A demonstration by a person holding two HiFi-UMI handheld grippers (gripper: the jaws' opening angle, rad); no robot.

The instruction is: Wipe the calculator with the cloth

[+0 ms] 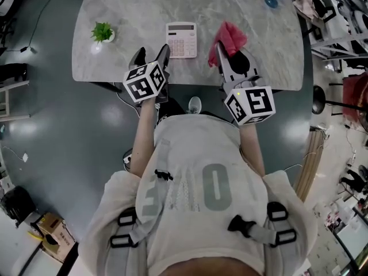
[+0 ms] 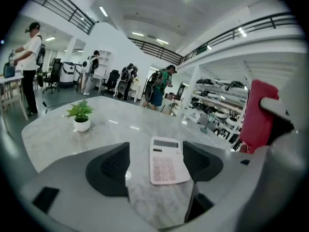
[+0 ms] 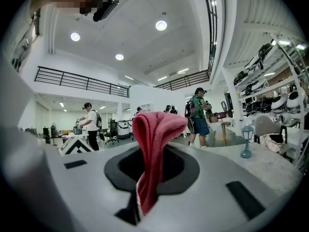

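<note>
Calculator (image 1: pixel 181 39), pale with pinkish keys, lies flat on the grey marble table (image 1: pixel 259 16) close to its near edge, face up. The left gripper (image 1: pixel 151 55) sits just short of it; its 2 jaws stand wide apart with nothing pressed between them, and the calculator shows beyond the gap, untouched. To the right, the right gripper (image 1: pixel 230 53) has its 2 jaws closed on the red cloth (image 1: pixel 231 36), which stands up out of them in a bunched fold. The cloth is near the calculator's right side but apart from it. A small potted plant (image 1: pixel 103 33) stands on the table's left part, well apart from the calculator.
</note>
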